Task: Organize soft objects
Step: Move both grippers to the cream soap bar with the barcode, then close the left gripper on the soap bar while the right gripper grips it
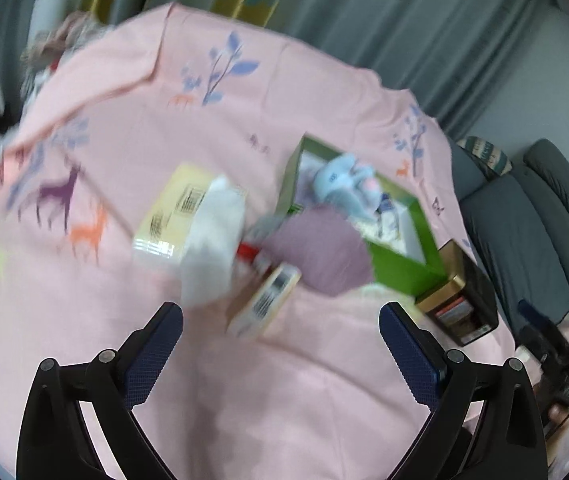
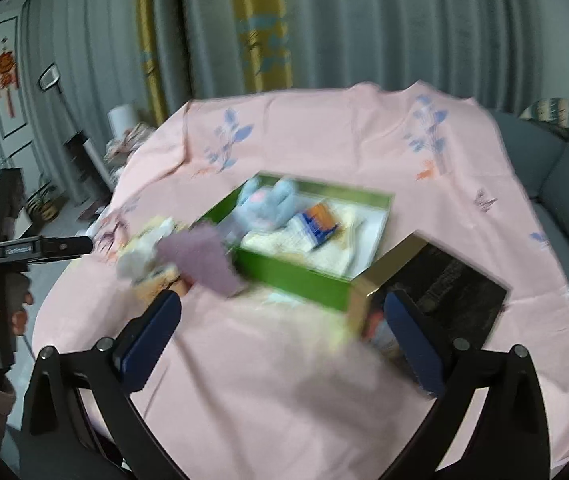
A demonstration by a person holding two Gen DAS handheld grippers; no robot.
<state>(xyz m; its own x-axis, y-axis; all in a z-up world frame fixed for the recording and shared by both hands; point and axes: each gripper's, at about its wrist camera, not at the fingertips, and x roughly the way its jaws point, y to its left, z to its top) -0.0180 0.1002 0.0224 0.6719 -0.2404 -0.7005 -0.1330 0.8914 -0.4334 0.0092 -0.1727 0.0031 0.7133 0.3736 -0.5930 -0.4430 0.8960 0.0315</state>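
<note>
Setting: a round table (image 2: 268,392) is covered by a pink printed cloth (image 1: 132,128), on which all the items are laid.
Left gripper (image 1: 280,340): its jaws are spread wide and nothing is held between them; it is poised above bare cloth, short of the clutter.
Right gripper (image 2: 282,330): its jaws are likewise parted and empty, aimed toward the green box (image 2: 296,276).
Green box: it is kept open-topped near the table's middle, judged to serve as the collecting place for soft things.
Plush toy (image 2: 268,202): a pale blue stuffed animal is already lodged inside the box, beside folded cloths (image 2: 316,248) and a small packet (image 2: 318,220).
Purple soft item (image 1: 320,254): it is draped against the box's outer wall, not inside, so it is judged to be awaiting placement.
White cloth (image 1: 214,240): it is heaped over a yellow carton (image 1: 172,208), outside the box; detail is lost to blur.
Small carton (image 1: 264,300): it lies just beyond the left gripper.
Dark tin (image 2: 448,284): it stands touching the box's corner.
Stage: sorting is judged partly done.
</note>
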